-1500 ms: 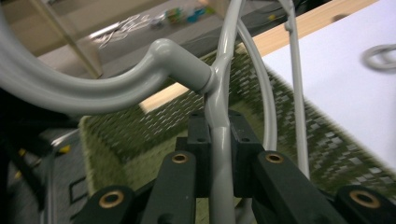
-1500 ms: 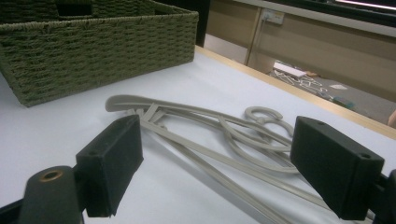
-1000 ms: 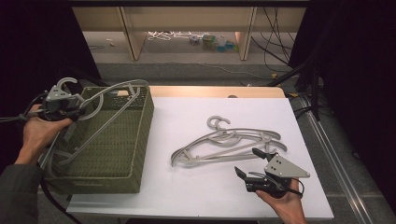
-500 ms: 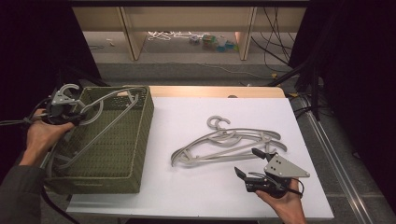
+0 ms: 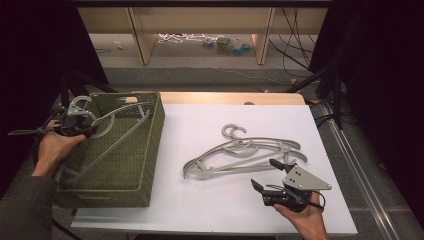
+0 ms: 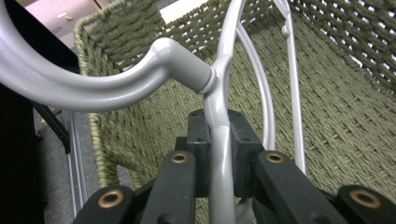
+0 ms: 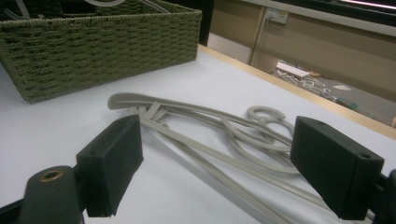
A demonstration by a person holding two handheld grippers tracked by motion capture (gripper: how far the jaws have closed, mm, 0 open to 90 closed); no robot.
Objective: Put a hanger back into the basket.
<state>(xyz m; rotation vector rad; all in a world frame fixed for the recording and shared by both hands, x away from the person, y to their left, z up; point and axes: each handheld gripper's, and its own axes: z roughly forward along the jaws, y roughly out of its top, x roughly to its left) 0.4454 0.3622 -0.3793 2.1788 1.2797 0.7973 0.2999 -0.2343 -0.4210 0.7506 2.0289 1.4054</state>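
A: Where does the left hand-held gripper (image 5: 82, 127) sit?
B: At the near-left rim of the green woven basket (image 5: 150, 150), the forearm coming up from the bottom left. Its jaws are clamped on the neck of a grey hanger (image 6: 219, 116), just below the hook.

A: And the hanger itself?
B: Tilted, its frame sloping down inside the basket.

A: The right one?
B: The right hand-held gripper (image 5: 272, 176) rests low on the white surface (image 5: 200, 210), jaws spread apart, pointing at a pile of grey hangers (image 5: 245, 152) lying flat just beyond its tips.
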